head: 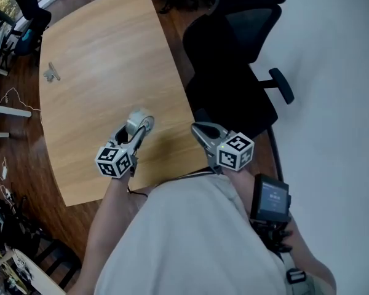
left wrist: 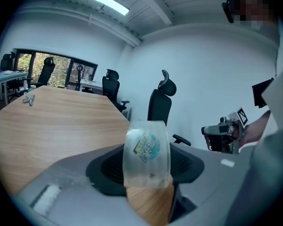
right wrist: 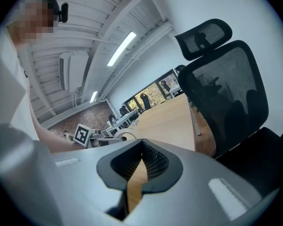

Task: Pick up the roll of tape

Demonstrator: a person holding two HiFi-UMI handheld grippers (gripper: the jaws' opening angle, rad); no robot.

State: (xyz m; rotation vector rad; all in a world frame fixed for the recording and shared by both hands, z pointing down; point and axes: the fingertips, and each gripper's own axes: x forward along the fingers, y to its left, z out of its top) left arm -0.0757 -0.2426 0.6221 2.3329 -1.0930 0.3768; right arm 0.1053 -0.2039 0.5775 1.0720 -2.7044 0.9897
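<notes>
A clear roll of tape (head: 136, 120) with a printed label is lifted off the wooden table (head: 98, 54), clamped between the jaws of my left gripper (head: 137, 131). In the left gripper view the tape roll (left wrist: 146, 147) stands upright between the dark pads (left wrist: 106, 168) of the left gripper (left wrist: 147, 169). My right gripper (head: 201, 129) hovers near the table's front right edge, shut with nothing in it. In the right gripper view the right gripper (right wrist: 141, 147) shows its pads meeting at the tips, and the tape (right wrist: 125, 136) appears at left beside the left gripper's marker cube (right wrist: 81, 134).
A black office chair (head: 234, 72) stands close to the table's right edge. A small grey object (head: 51, 73) lies at the table's far left. More chairs (head: 27, 11) and a desk stand beyond. My own torso fills the lower head view.
</notes>
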